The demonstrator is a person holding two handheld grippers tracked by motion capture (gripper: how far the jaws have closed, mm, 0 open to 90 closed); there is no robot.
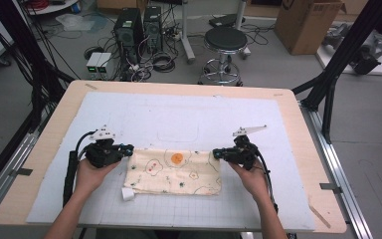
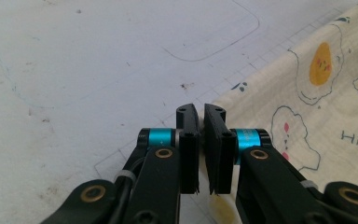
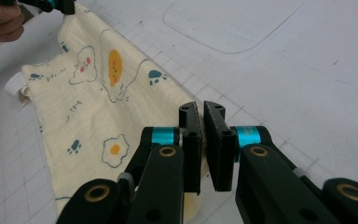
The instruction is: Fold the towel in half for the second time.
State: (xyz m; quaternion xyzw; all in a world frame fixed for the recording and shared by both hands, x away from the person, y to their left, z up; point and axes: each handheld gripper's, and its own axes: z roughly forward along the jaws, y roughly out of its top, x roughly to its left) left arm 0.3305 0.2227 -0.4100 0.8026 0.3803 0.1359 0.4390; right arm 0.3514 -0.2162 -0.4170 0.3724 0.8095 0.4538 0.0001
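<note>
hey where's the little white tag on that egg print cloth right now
In the high view the white tag sticks out from the cloth's near left corner, on the white mat, just below the left tongs.

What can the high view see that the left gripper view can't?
High view alone: the whole table, both hands, the right tongs at the cloth's far right corner, a stool, computers and a cardboard box on the floor, and a white tag at the cloth's near left corner.

Left gripper view alone: the left tongs up close, jaws shut at the cloth's corner, with their blue rings.

Both: the cream cloth with fried-egg drawings, the white gridded mat and the rounded outline drawn on it.
</note>
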